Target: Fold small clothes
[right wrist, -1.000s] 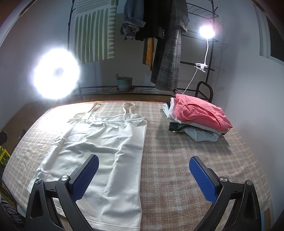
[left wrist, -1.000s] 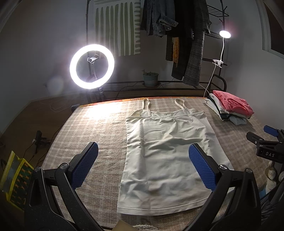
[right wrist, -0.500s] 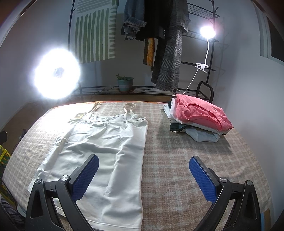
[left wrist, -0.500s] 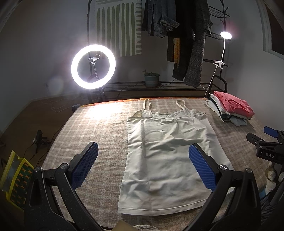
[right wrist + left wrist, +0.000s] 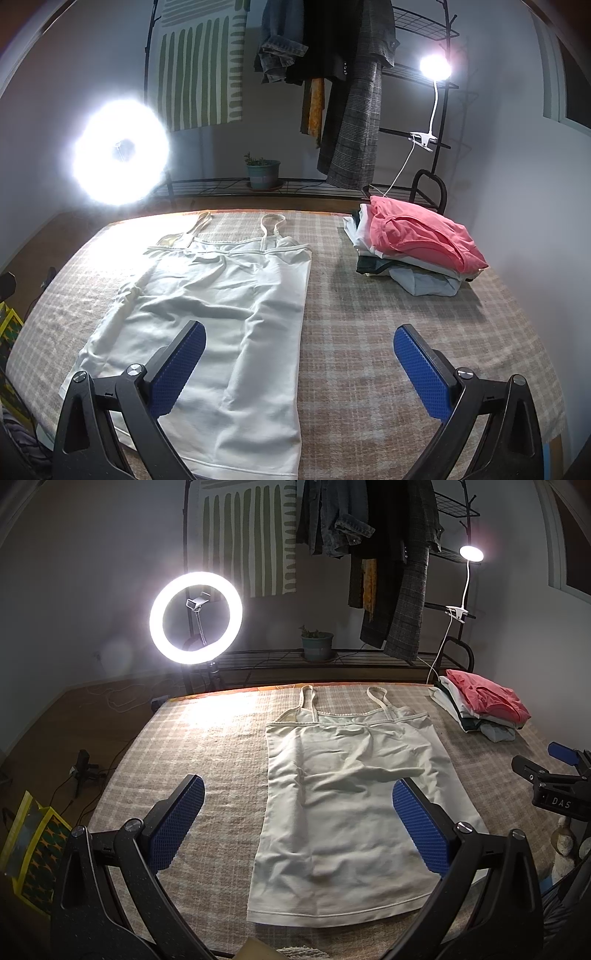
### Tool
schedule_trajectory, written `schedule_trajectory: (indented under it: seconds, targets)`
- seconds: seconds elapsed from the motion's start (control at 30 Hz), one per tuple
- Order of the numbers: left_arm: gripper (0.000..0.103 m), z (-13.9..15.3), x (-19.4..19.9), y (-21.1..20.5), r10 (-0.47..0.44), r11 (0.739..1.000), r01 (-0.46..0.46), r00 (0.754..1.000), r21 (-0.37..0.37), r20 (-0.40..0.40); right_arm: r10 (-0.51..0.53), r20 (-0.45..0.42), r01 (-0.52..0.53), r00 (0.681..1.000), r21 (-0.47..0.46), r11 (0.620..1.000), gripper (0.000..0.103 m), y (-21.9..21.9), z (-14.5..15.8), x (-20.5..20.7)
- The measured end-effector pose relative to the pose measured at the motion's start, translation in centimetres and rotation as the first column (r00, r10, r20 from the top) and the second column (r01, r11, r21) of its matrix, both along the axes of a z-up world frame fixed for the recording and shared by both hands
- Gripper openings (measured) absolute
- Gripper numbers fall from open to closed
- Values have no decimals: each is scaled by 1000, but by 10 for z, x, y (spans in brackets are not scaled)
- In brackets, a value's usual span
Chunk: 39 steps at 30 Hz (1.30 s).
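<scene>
A white camisole [image 5: 354,797] lies flat on the checked bed cover [image 5: 207,760], straps toward the far edge, hem nearest me. It also shows in the right wrist view [image 5: 225,317]. My left gripper [image 5: 295,823] is open and empty, held above the camisole's lower left part. My right gripper [image 5: 299,369] is open and empty, above the camisole's right edge; it shows at the right of the left wrist view [image 5: 546,775].
A stack of folded clothes with a pink one on top [image 5: 417,243] sits at the far right of the bed [image 5: 480,709]. A lit ring light [image 5: 195,618], a clip lamp [image 5: 471,554] and a rack of hanging clothes [image 5: 373,542] stand beyond the far edge.
Both grippers have shifted only slightly; the camisole sits a little further right in each view. Nothing was taken hold of.
</scene>
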<state>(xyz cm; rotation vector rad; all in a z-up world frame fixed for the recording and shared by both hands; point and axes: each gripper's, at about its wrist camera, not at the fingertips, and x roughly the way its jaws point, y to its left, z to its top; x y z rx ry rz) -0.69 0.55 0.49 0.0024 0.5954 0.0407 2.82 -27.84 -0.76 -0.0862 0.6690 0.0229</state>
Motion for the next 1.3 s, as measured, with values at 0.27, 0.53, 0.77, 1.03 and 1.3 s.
schedule_trajectory:
  seconds: [0.27,0.53,0.77,1.03,1.3]
  targets:
    - [103,0,0,1,2,1000,-2,1000,0,-1,2,-1,-2,1000,2,1000,103,2,0,1]
    - [103,-4,-4,14,8,1000,-8,1000,-1,-6,16,2,-16,1000,9,1000,103,11,1,3]
    - [103,-9,-4,21,30,1000,-29,999,5,-18,37,5,-37,999,20,999,103,18,0,5]
    - [103,-25,0,43,48,998,-50,997,-39,-56,80,-3,-80,997,43,996,103,34,1,16]
    - [75,-75,-2,86,57,971,-100,979,-218,-195,202,-67,-200,977,39,979,94,70,-1,51]
